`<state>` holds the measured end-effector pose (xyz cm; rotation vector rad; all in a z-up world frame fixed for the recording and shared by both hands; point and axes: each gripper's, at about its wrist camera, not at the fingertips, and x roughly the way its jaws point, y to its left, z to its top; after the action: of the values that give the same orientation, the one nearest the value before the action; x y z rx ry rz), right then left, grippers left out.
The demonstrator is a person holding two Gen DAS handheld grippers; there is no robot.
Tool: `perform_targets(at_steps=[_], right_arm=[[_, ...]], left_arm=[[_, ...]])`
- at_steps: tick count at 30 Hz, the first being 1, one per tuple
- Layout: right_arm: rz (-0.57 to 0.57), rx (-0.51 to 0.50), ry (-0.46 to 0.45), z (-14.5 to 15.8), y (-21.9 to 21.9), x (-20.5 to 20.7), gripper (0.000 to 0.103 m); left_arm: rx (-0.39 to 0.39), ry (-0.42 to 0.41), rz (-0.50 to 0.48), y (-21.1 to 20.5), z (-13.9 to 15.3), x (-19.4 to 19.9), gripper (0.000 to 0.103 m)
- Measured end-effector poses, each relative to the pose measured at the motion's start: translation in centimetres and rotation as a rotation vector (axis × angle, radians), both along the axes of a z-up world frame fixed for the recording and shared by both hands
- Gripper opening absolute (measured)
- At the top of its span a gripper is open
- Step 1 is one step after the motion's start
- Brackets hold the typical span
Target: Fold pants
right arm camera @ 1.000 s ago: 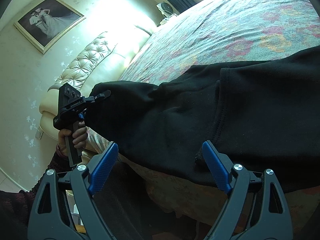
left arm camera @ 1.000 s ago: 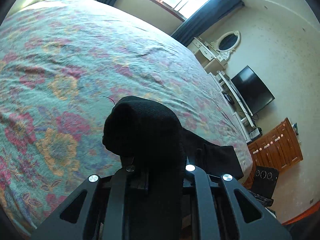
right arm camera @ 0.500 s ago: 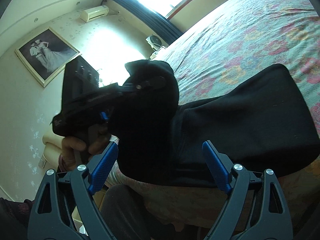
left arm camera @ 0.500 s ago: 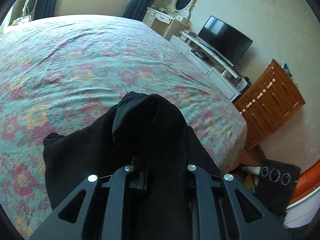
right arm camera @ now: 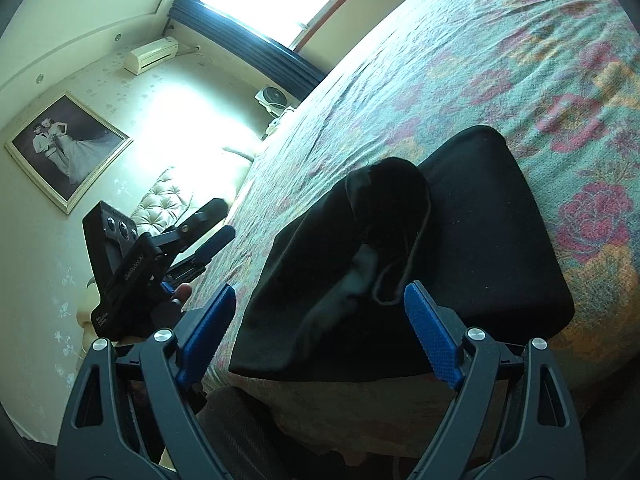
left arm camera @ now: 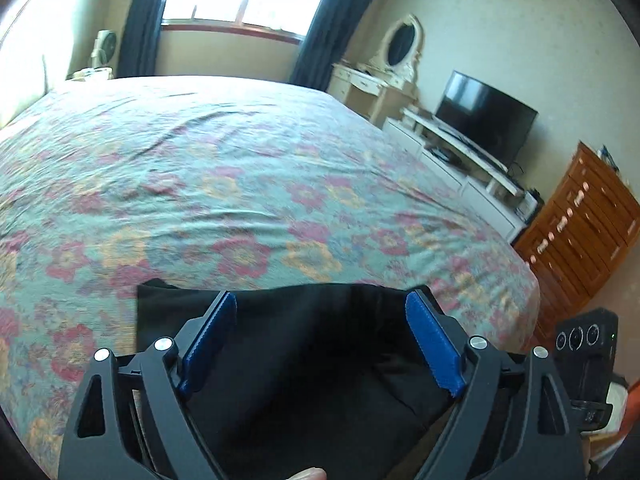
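Two grippers angled down over bed [left arm camera: 248, 184]: left gripper [left arm camera: 320, 344] jaws opening, clear of one black pants [right arm camera: 460, 240] bundle; right gripper [right arm camera: 316, 336] spread wide, empty.

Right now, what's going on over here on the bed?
A person with a gripper in each hand is folding black pants at the near edge of a floral bedspread. The left gripper is opening, its pads clear of the cloth. The right gripper is open and holds nothing. The pants lie mostly folded, with one bunched end on top.
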<state>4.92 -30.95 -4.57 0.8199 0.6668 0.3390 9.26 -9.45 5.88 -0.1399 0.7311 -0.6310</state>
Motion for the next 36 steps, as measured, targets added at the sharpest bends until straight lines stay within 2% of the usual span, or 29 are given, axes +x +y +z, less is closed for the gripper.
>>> perform_targets(at_steps=[3,7,11,12,13,14,17,22,24,26,29,32,33,35,36], right_arm=[[-0.005,-0.060,0.032,-0.2,0.4,1.4,0.086],[-0.004,-0.121,0.117,-1.0,1.4,3.5,0.086],[0.083,-0.146,0.156,-1.5,3.6,5.8,0.084],[0.086,-0.183,0.161,-1.5,4.2,6.0,0.077],[0.080,-0.218,0.161,-1.5,4.5,6.3,0.047],[0.078,-0.242,0.168,-1.6,4.5,6.7,0.020],[0.088,-0.223,0.173,-1.0,3.7,7.5,0.015],[0.013,-0.341,0.052,3.2,2.2,5.2,0.013],[-0.025,-0.365,0.055,3.5,1.1,4.0,0.013],[-0.071,-0.362,0.094,2.4,-0.5,3.3,0.013],[-0.114,-0.339,0.182,-0.8,-2.2,2.8,0.013],[-0.137,-0.241,0.193,-2.9,-3.8,2.1,0.017],[-0.147,-0.214,0.182,-3.0,-4.0,1.9,0.019],[-0.175,-0.232,0.157,-2.3,-4.1,1.4,0.029],[-0.206,-0.257,0.137,-1.8,-4.3,0.9,0.046]], left_arm=[[-0.044,0.055,0.129,5.2,-1.1,1.1,0.086],[-0.046,0.145,0.269,10.3,-4.1,2.0,0.086],[-0.033,0.218,0.336,12.7,-6.5,2.5,0.086],[-0.045,0.233,0.338,12.9,-6.9,2.5,0.086],[-0.048,0.245,0.337,12.9,-7.4,2.4,0.086],[-0.048,0.257,0.332,12.8,-7.7,2.3,0.086],[-0.050,0.273,0.308,11.9,-8.0,2.1,0.086],[-0.062,0.260,0.274,10.7,-7.5,1.4,0.086],[-0.079,0.254,0.251,10.3,-7.3,1.2,0.086],[-0.079,0.255,0.228,9.5,-7.3,0.8,0.086],[-0.072,0.280,0.204,8.6,-8.3,0.6,0.086],[-0.049,0.320,0.197,7.9,-9.7,0.4,0.086],[-0.049,0.325,0.201,7.8,-10.1,0.3,0.086],[-0.053,0.332,0.211,7.9,-10.4,0.2,0.086],[-0.057,0.336,0.214,8.0,-10.6,0.2,0.086]])
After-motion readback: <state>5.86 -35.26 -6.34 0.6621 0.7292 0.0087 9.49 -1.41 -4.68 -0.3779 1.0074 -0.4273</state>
